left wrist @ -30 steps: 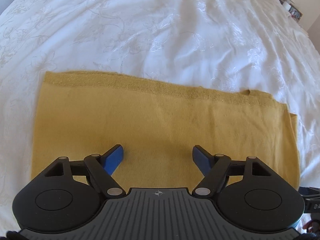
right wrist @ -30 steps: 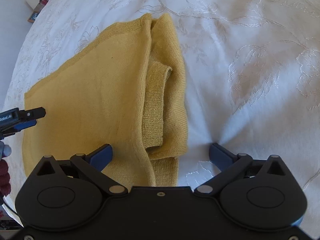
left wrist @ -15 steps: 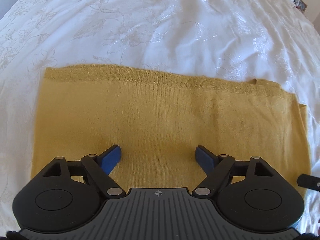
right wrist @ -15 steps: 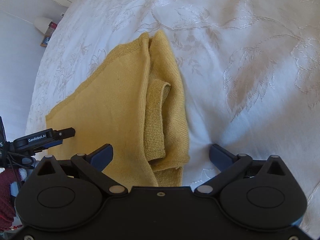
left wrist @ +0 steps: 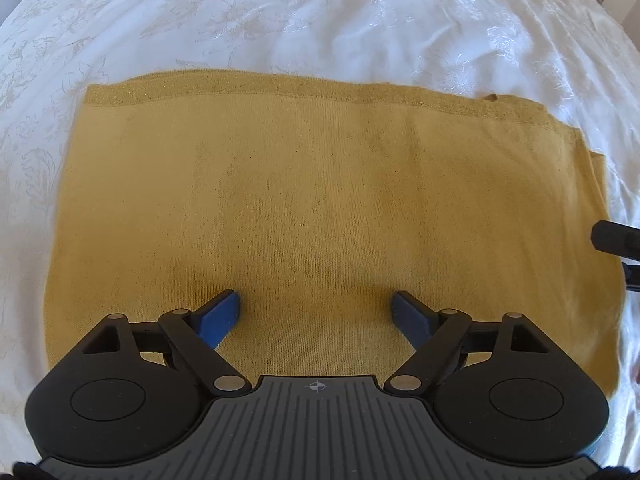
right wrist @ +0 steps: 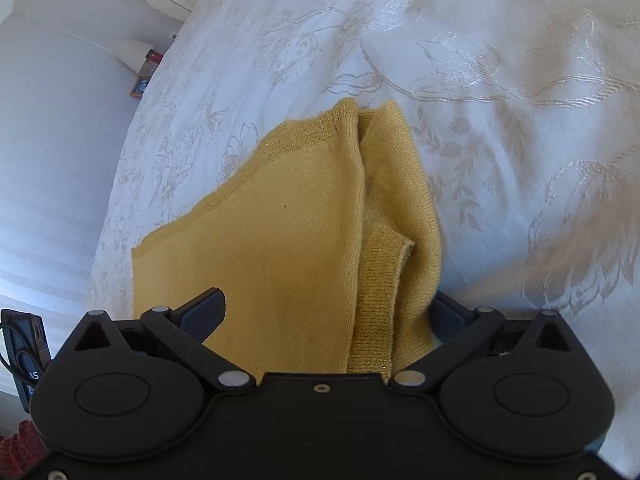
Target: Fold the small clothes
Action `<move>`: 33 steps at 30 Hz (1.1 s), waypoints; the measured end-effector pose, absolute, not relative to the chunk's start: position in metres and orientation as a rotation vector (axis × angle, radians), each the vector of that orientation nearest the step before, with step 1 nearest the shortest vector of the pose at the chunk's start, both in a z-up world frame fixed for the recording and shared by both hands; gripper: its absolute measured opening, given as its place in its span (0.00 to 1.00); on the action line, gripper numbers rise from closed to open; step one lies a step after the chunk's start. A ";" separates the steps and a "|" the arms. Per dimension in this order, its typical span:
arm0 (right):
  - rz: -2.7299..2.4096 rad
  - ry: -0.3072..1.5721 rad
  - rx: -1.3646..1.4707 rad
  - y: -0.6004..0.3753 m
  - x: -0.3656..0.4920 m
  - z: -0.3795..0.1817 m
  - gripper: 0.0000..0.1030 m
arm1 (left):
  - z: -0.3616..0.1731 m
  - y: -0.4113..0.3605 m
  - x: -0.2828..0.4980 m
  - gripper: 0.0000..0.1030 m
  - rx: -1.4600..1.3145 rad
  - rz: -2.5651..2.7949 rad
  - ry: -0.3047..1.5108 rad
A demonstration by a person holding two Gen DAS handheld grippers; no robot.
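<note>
Label by left tool (right wrist: 24,354) reads "AS", rest prob. cut off.

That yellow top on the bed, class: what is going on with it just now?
A person is folding a yellow knit top on a white bedspread with a gripper in each hand. The top lies flat, one side already folded in, with a cuff showing. The left gripper points down over the middle of the top, its jaws opening with nothing pinched between them. The right gripper is open astride the folded edge, not yet clamped on it.
</note>
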State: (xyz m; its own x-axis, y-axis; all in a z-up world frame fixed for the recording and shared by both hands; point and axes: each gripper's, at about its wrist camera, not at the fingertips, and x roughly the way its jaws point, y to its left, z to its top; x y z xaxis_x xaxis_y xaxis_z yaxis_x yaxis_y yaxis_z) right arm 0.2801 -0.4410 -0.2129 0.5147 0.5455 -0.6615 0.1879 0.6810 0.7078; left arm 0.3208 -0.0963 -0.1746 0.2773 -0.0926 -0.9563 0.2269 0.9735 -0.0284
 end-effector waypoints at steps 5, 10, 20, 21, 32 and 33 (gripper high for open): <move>0.296 1.042 0.870 -0.449 0.273 -0.215 1.00 | -0.187 -0.102 0.327 0.95 0.135 -0.216 1.269; 0.303 1.093 0.839 -0.445 0.282 -0.208 0.89 | -0.190 -0.103 0.325 0.97 0.129 -0.215 1.263; 0.213 1.138 0.759 -0.421 0.282 -0.174 0.30 | -0.147 -0.071 0.313 0.76 0.075 -0.234 1.205; 0.210 1.137 0.746 -0.417 0.283 -0.167 0.30 | -0.140 -0.064 0.310 0.76 0.072 -0.230 1.189; 0.303 1.120 0.636 -0.333 0.317 -0.088 0.29 | -0.111 0.026 0.284 0.76 -0.021 -0.155 1.147; 0.318 1.122 0.632 -0.321 0.322 -0.085 0.29 | -0.112 0.033 0.282 0.76 -0.030 -0.148 1.150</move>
State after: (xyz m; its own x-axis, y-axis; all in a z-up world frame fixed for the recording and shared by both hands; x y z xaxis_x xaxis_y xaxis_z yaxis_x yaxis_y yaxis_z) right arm 0.3220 -0.3208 -0.0848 0.4138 0.5382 -0.7343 0.0735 0.7842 0.6162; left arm 0.2820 0.0331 -0.1118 0.3995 -0.1323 -0.9071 0.1011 0.9899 -0.0999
